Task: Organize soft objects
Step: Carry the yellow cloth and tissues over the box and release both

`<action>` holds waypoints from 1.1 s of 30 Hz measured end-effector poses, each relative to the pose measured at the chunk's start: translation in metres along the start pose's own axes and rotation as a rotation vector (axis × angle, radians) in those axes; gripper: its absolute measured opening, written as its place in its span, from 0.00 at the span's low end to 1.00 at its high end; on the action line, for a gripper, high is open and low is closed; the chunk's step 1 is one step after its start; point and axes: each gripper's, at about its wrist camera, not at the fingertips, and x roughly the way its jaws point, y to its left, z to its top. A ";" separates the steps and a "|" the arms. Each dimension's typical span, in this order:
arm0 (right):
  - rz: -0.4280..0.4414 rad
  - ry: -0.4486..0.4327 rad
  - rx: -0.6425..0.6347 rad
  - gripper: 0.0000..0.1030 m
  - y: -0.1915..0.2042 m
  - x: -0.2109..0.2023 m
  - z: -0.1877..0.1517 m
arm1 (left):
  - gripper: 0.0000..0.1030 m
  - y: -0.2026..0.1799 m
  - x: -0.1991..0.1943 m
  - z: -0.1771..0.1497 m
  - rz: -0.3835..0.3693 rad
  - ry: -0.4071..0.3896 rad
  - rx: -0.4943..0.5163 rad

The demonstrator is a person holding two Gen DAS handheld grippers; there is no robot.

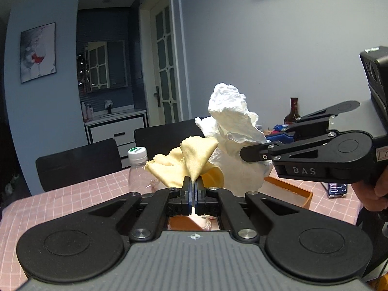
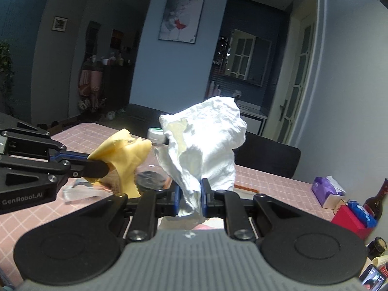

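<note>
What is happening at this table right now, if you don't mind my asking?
A person is sorting soft things with a handheld gripper in each hand. The left gripper is shut on a yellow cloth, and the right gripper is shut on a crumpled white cloth. Both are held up in the air above the pink checked tablecloth. An orange tray sits on the table just beyond the cloths, with a plastic bottle nearby. Neither cloth has been put down yet.

Pink checkered table [image 2: 274,184] holds a clear plastic bottle [image 1: 139,169], an orange tray [image 1: 291,190], a purple tissue pack [image 2: 326,190], a red box [image 2: 349,220], and probably a phone [image 1: 337,189].
</note>
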 end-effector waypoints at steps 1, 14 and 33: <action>-0.006 0.005 0.002 0.14 -0.005 0.006 0.001 | 0.02 -0.003 0.009 0.002 0.000 0.007 0.012; -0.055 0.208 0.047 0.15 -0.055 0.123 -0.012 | 0.02 -0.037 0.115 0.010 0.052 0.159 0.145; -0.024 0.429 0.025 0.20 -0.068 0.219 -0.033 | 0.02 -0.039 0.207 -0.013 0.164 0.388 0.242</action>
